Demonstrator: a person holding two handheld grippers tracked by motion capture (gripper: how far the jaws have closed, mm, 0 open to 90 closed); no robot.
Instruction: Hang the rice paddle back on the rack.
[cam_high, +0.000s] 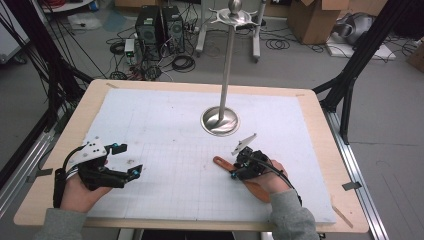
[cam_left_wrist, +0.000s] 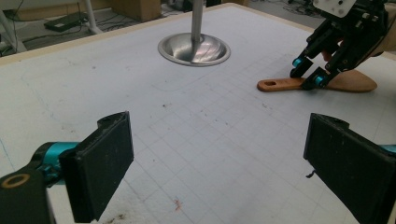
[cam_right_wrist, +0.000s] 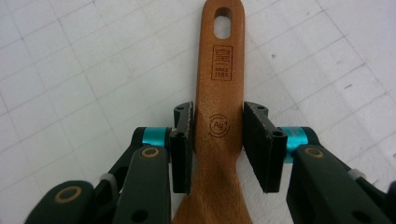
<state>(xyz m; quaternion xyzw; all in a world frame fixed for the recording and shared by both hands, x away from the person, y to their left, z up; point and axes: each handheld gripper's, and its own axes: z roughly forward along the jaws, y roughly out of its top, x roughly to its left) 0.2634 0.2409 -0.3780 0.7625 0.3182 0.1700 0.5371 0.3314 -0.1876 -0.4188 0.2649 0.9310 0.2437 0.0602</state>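
A wooden spatula (cam_high: 220, 161) lies flat on the white gridded mat (cam_high: 175, 130), right of centre, its handle with the hanging hole pointing left and away. My right gripper (cam_high: 235, 170) points down over it. In the right gripper view its two pads (cam_right_wrist: 182, 140) sit against both edges of the spatula's (cam_right_wrist: 219, 70) neck, just above the blade. The left gripper view shows that gripper (cam_left_wrist: 304, 78) on the spatula (cam_left_wrist: 280, 84) from the side. My left gripper (cam_high: 131, 159) rests at the mat's front left, open wide (cam_left_wrist: 217, 158), with bare mat between its pads.
A metal stand with a round base (cam_high: 220, 121) and a tall pole topped by hooks (cam_high: 234, 17) rises behind the spatula, its base (cam_left_wrist: 194, 49) also in the left gripper view. The wooden table edge (cam_high: 320, 107) frames the mat. Computers, cables and boxes lie on the floor beyond.
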